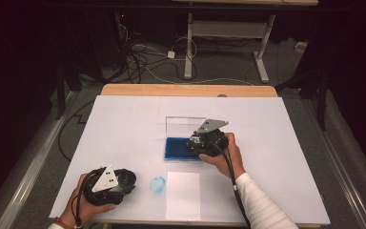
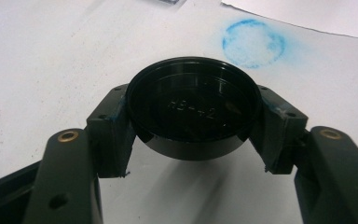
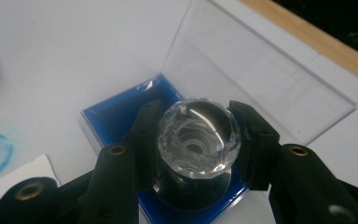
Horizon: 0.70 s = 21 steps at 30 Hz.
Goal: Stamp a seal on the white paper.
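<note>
The right claw (image 3: 196, 140) is clamped on a clear faceted stamp (image 3: 198, 137), holding it down in the blue ink pad (image 3: 107, 116) near the middle of the desk (image 1: 124, 124), whose clear lid (image 3: 242, 65) stands open behind. The left claw (image 2: 191, 126) is clamped on a round black cap (image 2: 193, 105) at the desk's near left corner, just above the white sheet. A blue ring print (image 1: 158, 185) lies just beside a paper slip (image 1: 183, 194).

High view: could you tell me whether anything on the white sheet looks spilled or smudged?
Yes: a smudgy blue ring stains the white sheet beside the loose paper, apart from the blue ink pad. It looks like a stray print.
</note>
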Available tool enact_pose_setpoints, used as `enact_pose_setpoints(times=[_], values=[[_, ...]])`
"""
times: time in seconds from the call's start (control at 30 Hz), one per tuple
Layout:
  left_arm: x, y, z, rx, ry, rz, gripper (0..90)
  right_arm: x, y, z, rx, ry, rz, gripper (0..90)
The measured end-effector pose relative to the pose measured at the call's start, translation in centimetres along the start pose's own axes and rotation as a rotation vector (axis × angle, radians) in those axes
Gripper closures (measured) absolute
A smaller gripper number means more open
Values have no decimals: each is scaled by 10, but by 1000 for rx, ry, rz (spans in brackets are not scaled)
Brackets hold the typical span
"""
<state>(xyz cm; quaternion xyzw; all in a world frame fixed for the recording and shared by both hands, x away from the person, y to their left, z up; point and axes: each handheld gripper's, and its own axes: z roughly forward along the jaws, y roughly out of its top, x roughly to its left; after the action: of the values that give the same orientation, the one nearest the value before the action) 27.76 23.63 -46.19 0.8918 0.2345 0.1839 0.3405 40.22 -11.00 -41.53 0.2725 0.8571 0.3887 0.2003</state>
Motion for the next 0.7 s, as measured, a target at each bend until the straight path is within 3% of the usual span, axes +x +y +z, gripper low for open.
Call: enact_pose_setpoints(times=[0.37, 0.7], values=[[-3, 1, 0, 4, 4, -2, 365, 9, 16, -43, -128, 0, -45, 574], [-7, 3, -1, 3, 8, 10, 365, 17, 16, -74, -176, 31, -66, 574]])
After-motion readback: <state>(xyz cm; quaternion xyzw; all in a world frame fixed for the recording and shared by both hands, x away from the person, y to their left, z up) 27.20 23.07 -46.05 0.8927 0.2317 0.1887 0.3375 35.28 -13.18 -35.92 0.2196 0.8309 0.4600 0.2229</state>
